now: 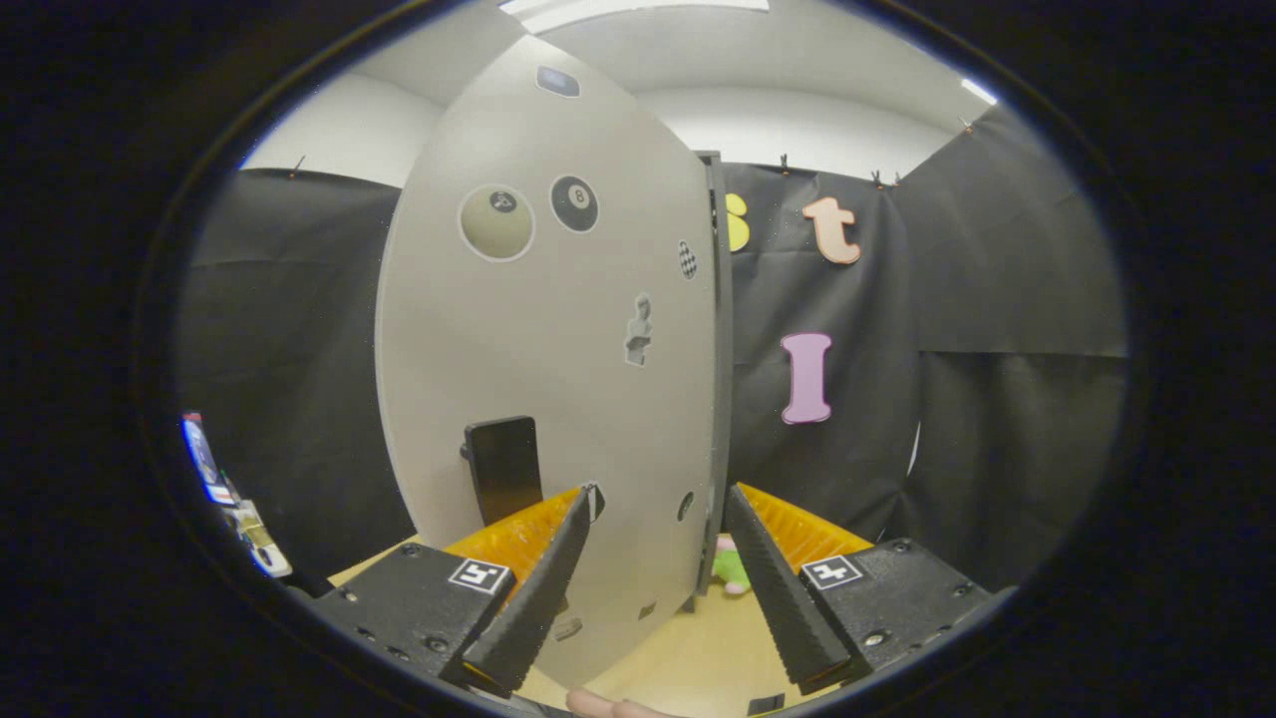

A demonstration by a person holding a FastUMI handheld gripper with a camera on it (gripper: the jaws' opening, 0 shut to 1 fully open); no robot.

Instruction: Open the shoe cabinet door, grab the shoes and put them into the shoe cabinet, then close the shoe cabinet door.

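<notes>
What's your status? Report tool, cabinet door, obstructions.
Tool open, fingers straddling the door's free edge. Shoe cabinet door swung open, edge between the fingers. Black handle just beyond the left finger, ungripped.

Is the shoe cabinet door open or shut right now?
Open: the door stands swung out, its edge facing the camera just ahead of the open gripper, whose fingers straddle that edge without pressing.

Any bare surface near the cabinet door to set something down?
Bare tan surface runs between the open gripper fingers, below the cabinet door. Crowded just past the door's edge, where a pink-and-green item sits.
</notes>
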